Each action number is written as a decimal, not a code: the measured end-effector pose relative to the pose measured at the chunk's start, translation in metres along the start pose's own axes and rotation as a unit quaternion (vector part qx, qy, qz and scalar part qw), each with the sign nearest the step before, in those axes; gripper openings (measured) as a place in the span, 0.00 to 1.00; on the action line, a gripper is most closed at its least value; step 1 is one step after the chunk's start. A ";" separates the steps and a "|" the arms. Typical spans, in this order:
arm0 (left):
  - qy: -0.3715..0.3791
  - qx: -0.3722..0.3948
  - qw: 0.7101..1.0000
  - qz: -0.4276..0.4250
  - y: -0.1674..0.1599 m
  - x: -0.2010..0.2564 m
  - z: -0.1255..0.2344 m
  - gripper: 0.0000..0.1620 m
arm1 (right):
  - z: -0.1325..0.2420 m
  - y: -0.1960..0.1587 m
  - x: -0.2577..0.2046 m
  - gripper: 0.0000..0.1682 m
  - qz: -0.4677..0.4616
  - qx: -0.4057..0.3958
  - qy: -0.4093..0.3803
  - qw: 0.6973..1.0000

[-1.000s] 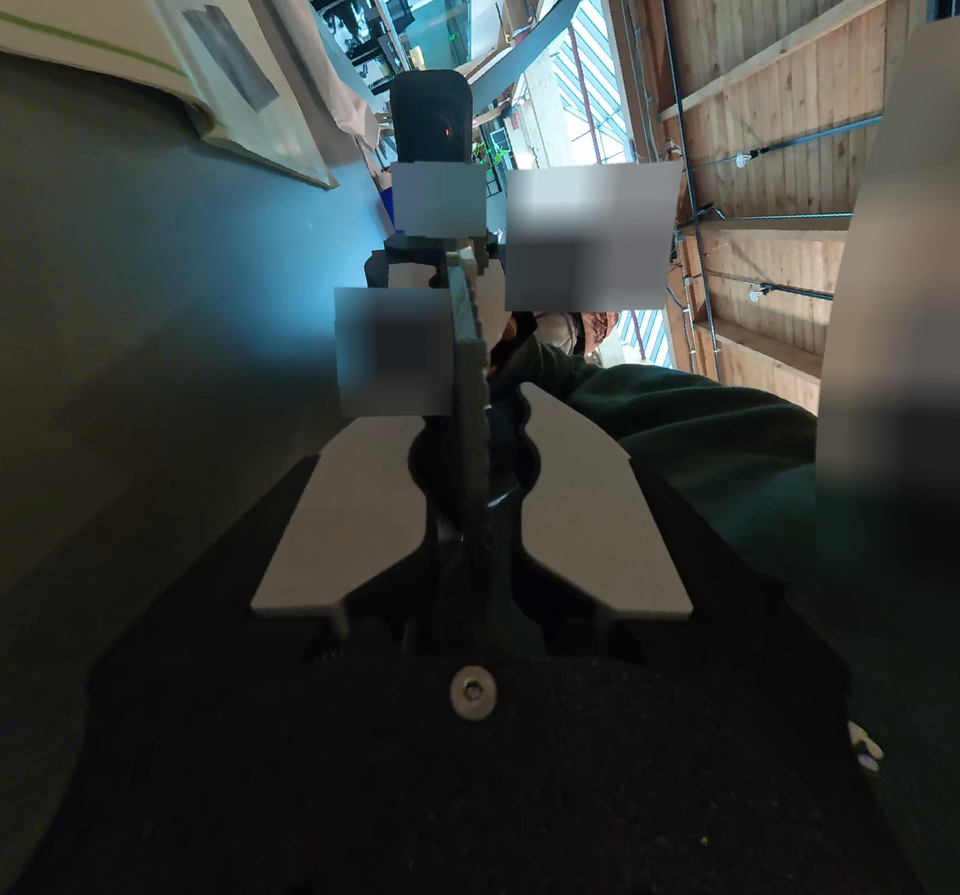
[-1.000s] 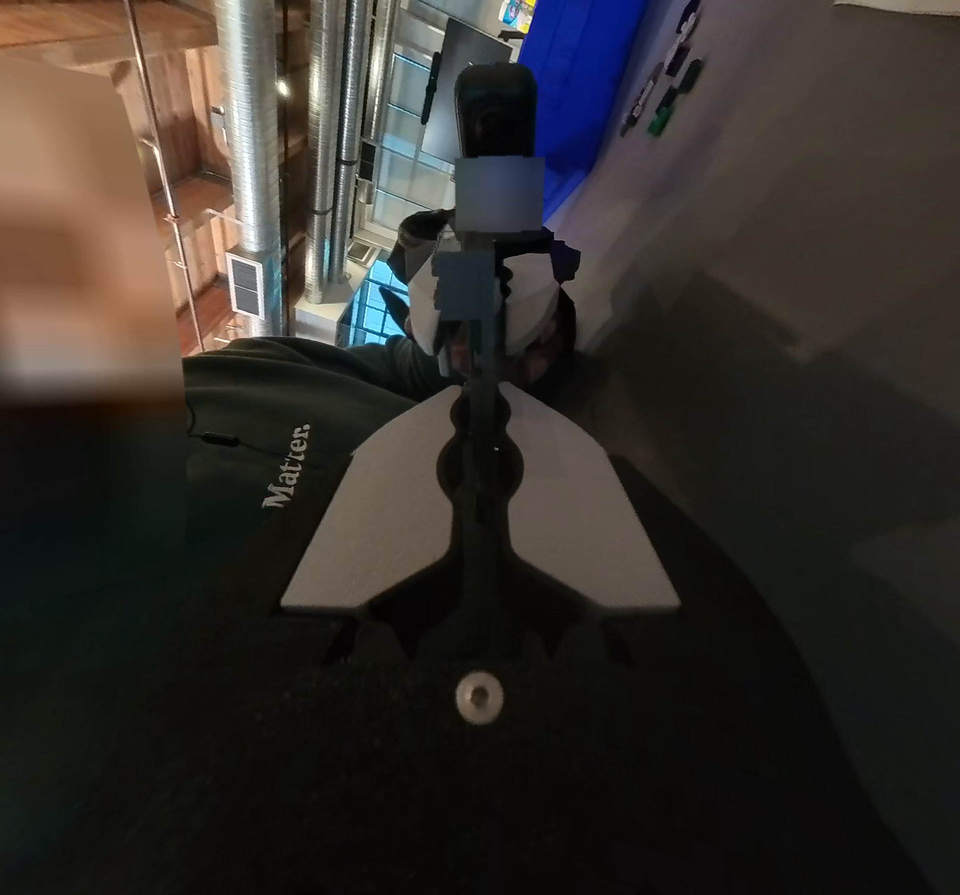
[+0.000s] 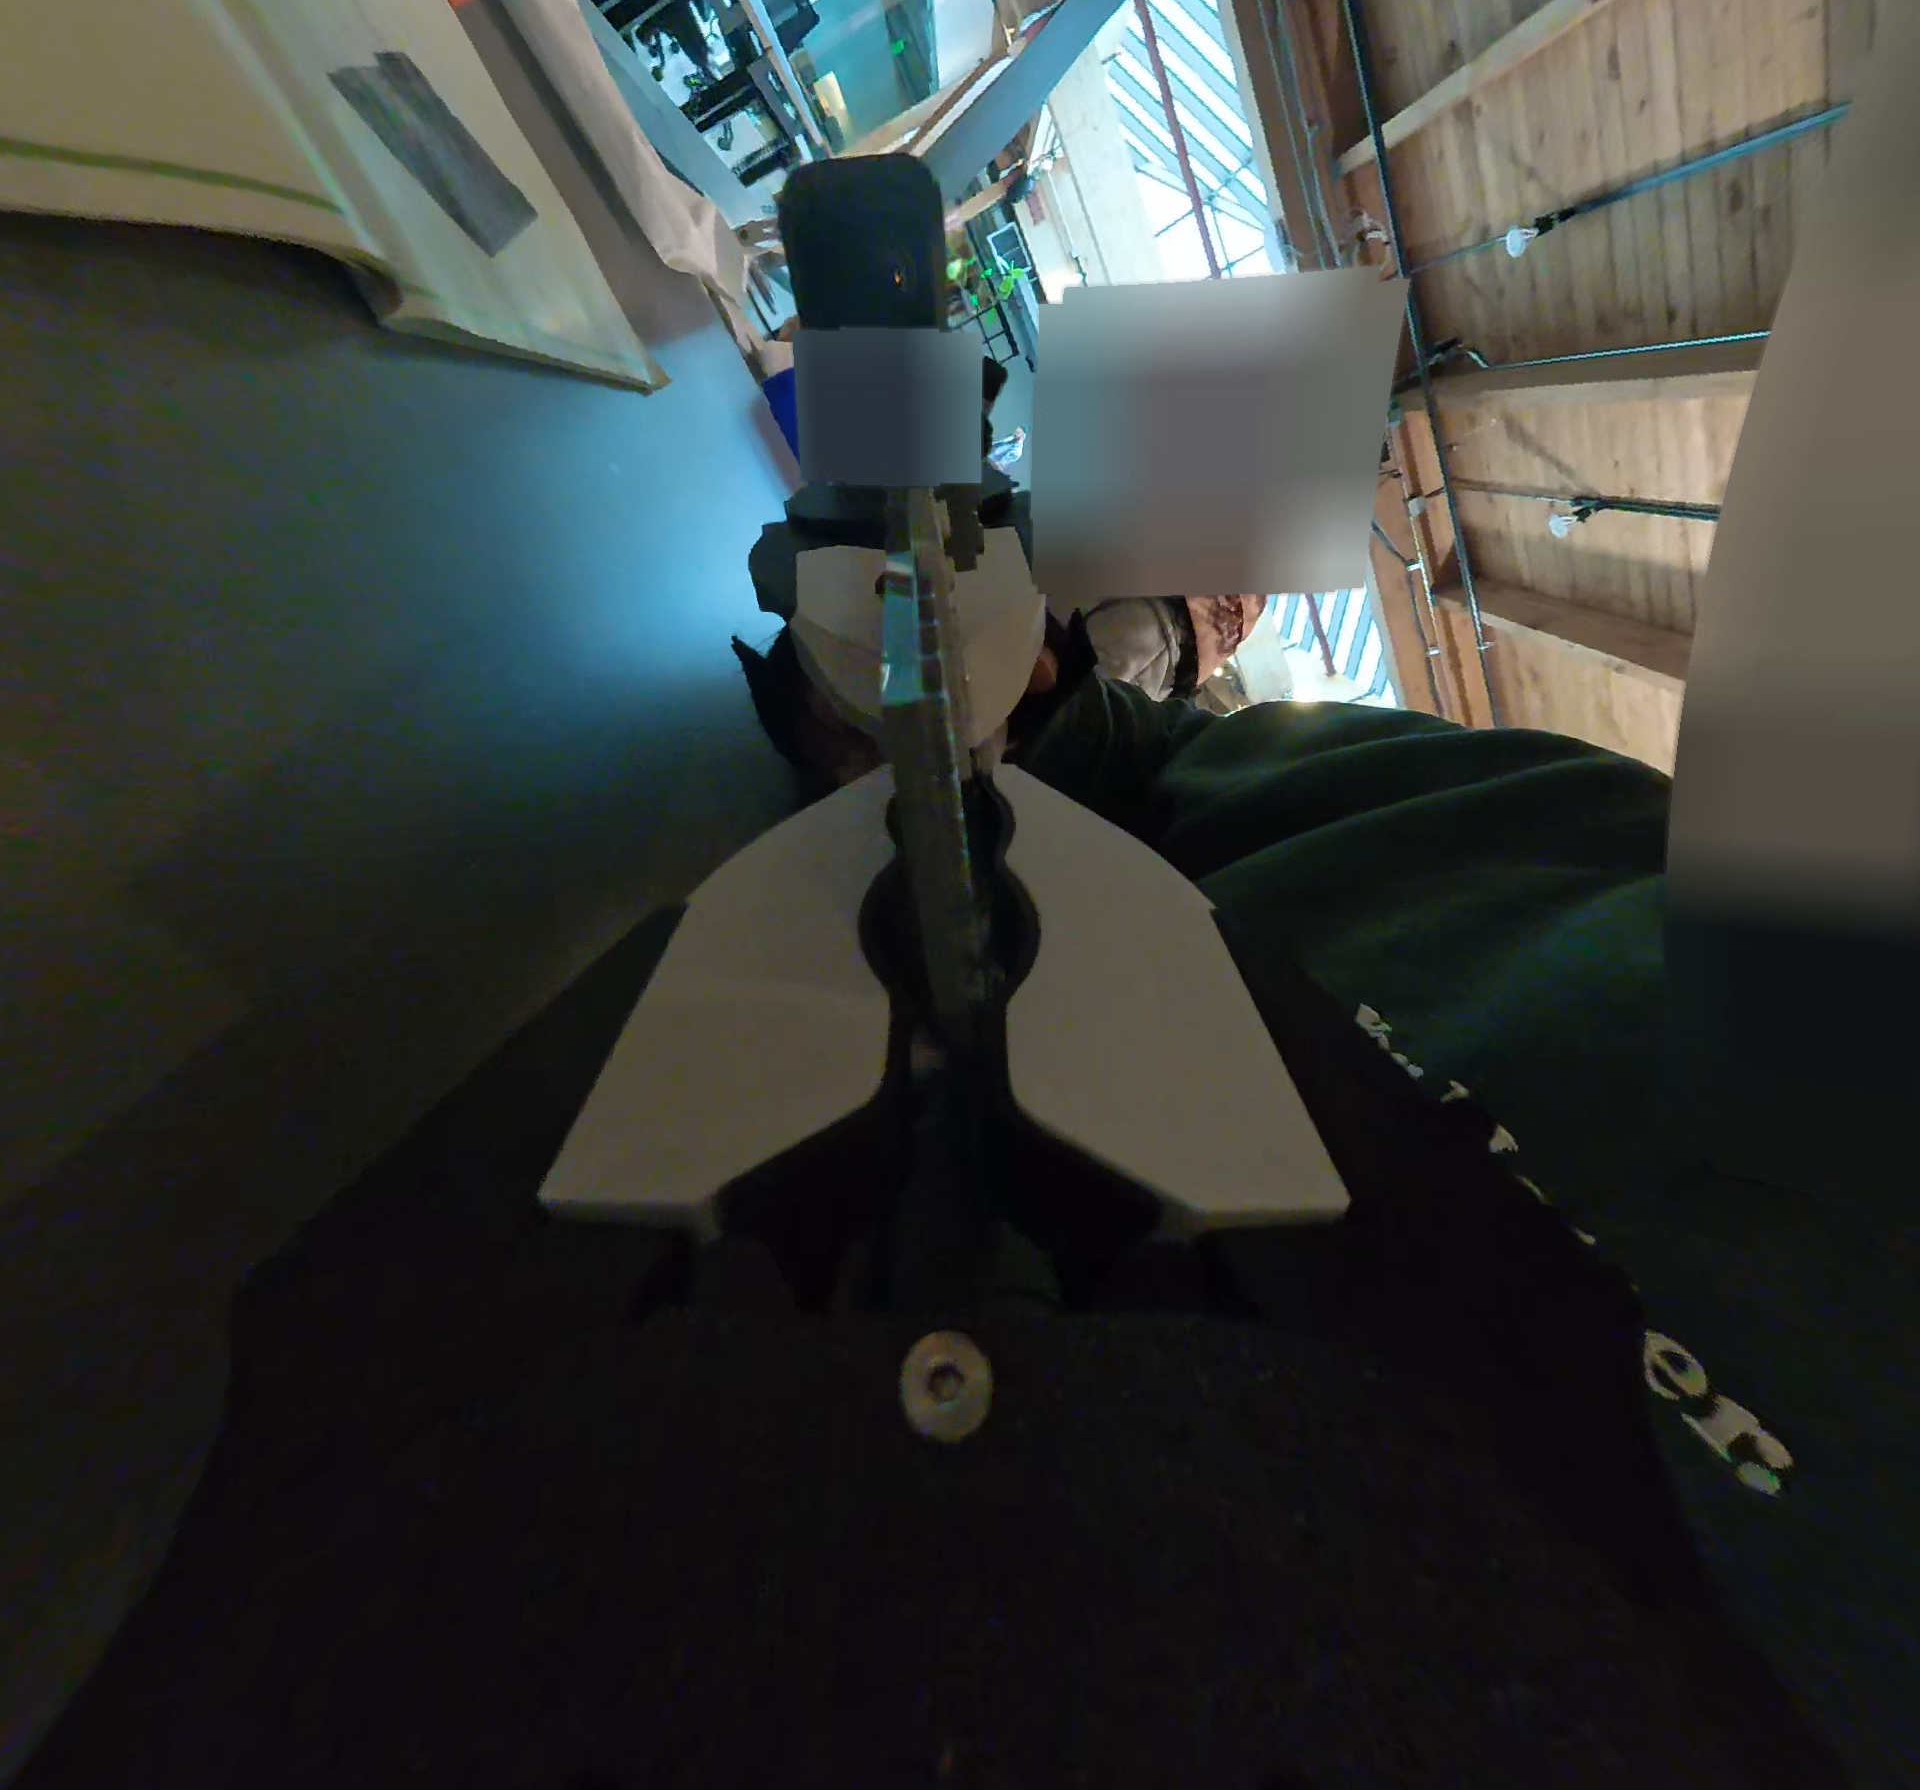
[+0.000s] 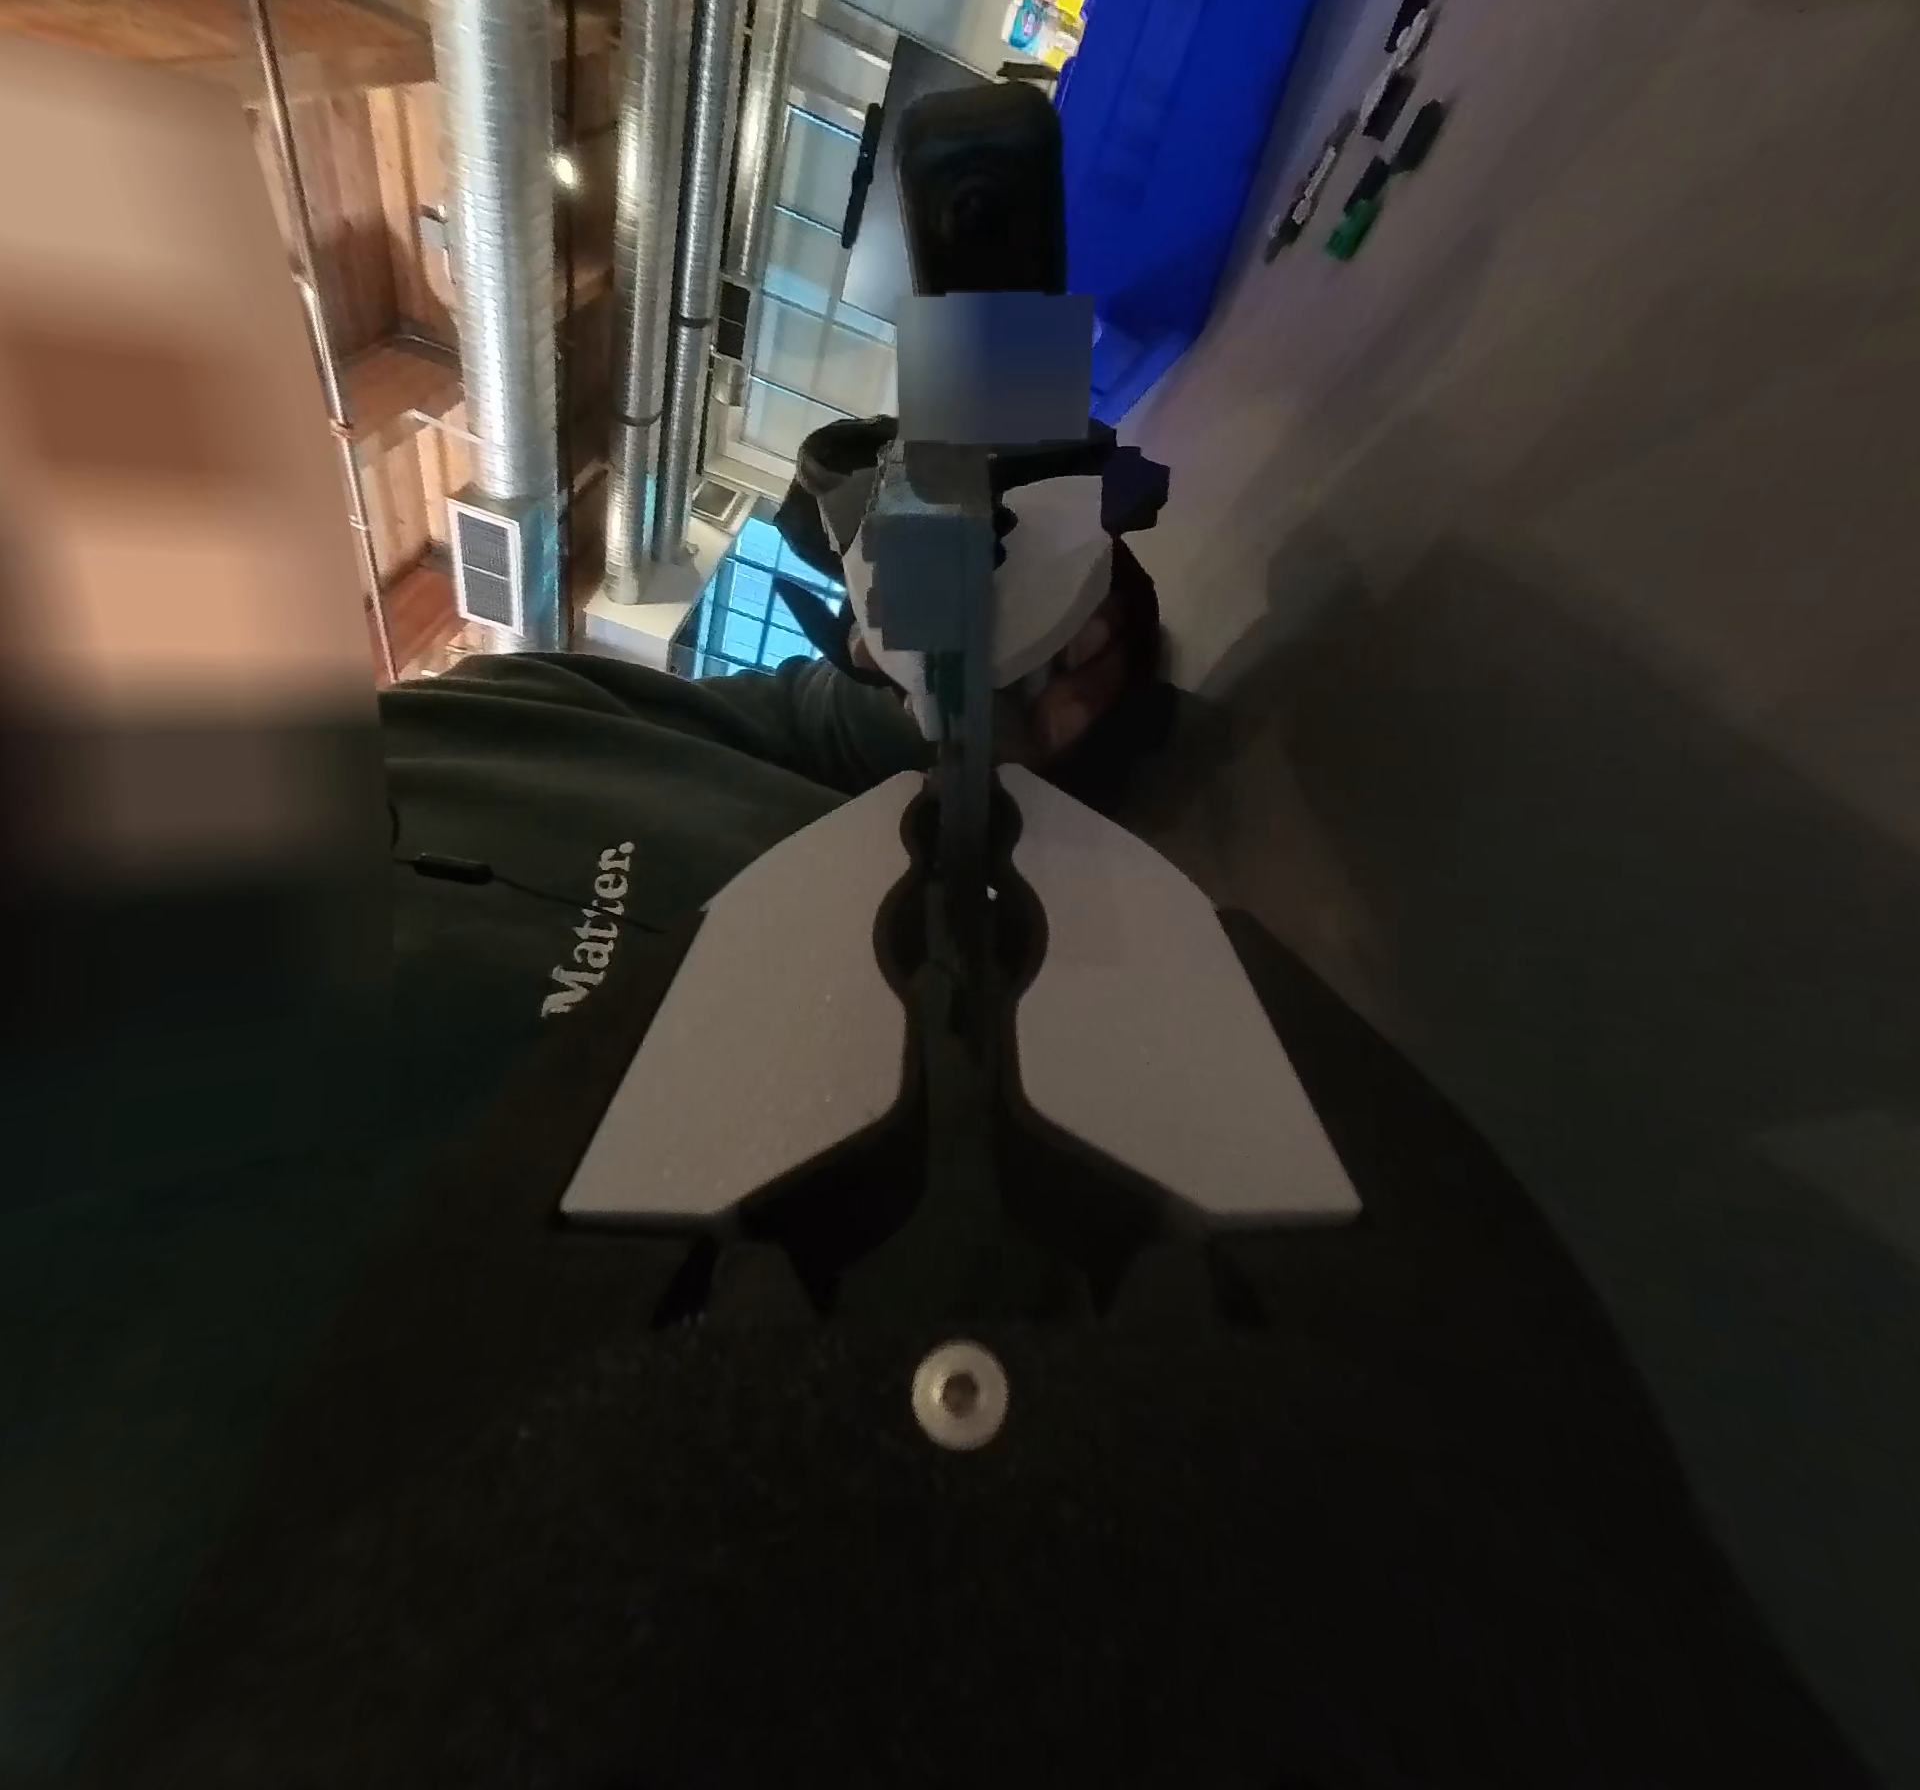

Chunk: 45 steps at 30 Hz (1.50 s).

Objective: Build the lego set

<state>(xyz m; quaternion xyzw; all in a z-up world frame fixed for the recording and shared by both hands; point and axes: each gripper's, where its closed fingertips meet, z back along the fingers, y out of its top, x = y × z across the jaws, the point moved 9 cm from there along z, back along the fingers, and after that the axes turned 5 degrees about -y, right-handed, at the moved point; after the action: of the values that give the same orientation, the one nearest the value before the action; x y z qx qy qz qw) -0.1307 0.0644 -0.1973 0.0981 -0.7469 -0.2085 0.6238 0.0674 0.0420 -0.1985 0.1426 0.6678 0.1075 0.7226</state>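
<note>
A thin grey studded lego plate (image 3: 927, 701) is seen edge-on, held in the air between my two grippers, which face each other. My left gripper (image 3: 945, 784) is shut on one end of the plate. My right gripper (image 4: 961, 790) is shut on the other end, where the plate (image 4: 964, 753) looks dark and narrow. The right gripper also shows farther off in the left wrist view (image 3: 920, 618), and the left gripper in the right wrist view (image 4: 935, 618). Both views are rolled sideways. Part of the plate is under mosaic patches.
The grey table (image 3: 312, 701) fills one side of each view (image 4: 1610, 701). An open instruction booklet (image 3: 260, 78) lies on it. Several loose dark pieces (image 4: 1392, 109) and a green one (image 4: 1351, 234) lie near a blue bin (image 4: 1164, 78). A dark green sleeve (image 3: 1403, 857) is close. Both grippers' tips are close together, under 4 cm apart.
My left gripper's fingers have closed in from a wider gap onto the plate. My right gripper has stayed shut on it, and the view has come a little closer.
</note>
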 end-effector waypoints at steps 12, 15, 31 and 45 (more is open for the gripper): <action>0.013 -0.030 0.999 -0.030 -0.005 0.003 -0.002 0.06 | 0.000 0.002 -0.001 0.04 -0.006 0.002 -0.001 1.000; 0.019 -0.036 0.999 -0.036 -0.006 0.004 -0.002 0.06 | 0.000 0.002 -0.003 0.04 -0.002 0.000 -0.007 1.000; 0.006 -0.073 0.980 -0.187 -0.004 0.023 -0.004 0.07 | -0.001 0.004 -0.034 0.04 0.124 0.003 -0.044 0.991; -0.009 -0.086 0.981 -0.172 -0.009 0.024 -0.010 0.06 | 0.002 0.000 -0.040 0.04 0.148 0.012 -0.048 0.988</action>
<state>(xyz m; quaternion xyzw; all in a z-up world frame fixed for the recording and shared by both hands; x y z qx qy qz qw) -0.1271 0.0449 -0.1782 0.1691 -0.7039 -0.3769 0.5778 0.0656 0.0280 -0.1615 0.2541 0.6051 0.1982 0.7280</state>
